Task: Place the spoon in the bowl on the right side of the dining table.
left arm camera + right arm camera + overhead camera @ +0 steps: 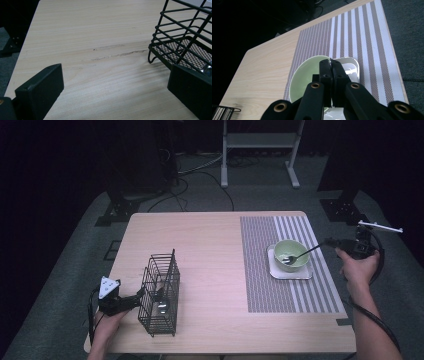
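A light green bowl [291,251] sits on a white square plate [306,273] on the striped mat. A metal utensil [301,254], which looks like a fork, rests its head in the bowl with its handle slanting up to the right. My right gripper [331,241] is shut on the end of that handle. In the right gripper view its jaws [331,63] stand pressed together over the bowl [302,77] and the plate [352,65]. My left gripper [139,296] is open against the left side of a black wire basket [161,290]. Its jaws [115,85] stand wide apart over bare table, with the basket [180,37] at the right jaw.
A brown and white striped placemat [260,270] covers the right part of the wooden table [200,245]. Something shiny lies on the basket's mesh floor [163,308]. Dark stands and a white frame [260,140] rise beyond the far edge.
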Tool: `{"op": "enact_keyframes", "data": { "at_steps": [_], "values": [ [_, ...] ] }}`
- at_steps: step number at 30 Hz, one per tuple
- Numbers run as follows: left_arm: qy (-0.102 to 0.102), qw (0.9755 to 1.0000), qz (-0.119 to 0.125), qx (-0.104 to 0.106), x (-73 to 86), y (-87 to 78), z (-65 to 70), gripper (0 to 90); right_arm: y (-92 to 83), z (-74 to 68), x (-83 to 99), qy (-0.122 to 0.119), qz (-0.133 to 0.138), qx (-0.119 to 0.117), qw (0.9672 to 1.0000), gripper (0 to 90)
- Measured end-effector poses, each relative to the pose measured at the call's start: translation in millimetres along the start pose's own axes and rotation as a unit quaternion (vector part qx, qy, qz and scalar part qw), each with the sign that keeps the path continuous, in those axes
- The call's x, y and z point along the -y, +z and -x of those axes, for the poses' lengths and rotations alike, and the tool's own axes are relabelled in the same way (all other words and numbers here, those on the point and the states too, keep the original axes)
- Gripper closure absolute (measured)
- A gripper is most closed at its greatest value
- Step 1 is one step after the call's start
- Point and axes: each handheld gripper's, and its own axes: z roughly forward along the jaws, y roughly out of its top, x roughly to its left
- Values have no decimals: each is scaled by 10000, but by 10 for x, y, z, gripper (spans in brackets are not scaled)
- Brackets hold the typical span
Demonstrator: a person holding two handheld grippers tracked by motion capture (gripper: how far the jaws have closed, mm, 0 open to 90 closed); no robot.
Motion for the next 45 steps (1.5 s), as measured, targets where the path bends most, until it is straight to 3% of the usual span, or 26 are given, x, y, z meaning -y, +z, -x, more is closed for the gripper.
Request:
{"op": "enact_keyframes", "data": {
  "at_steps": [23, 45],
  "values": [
    [1, 10000, -7, 8, 0, 1, -1, 0, 106, 167, 107, 181, -96, 13, 9998, 881],
    [16, 10000, -15, 6, -1, 3, 5, 0, 121, 339, 230, 227, -345, 9, 9991, 810]
  ]
}}
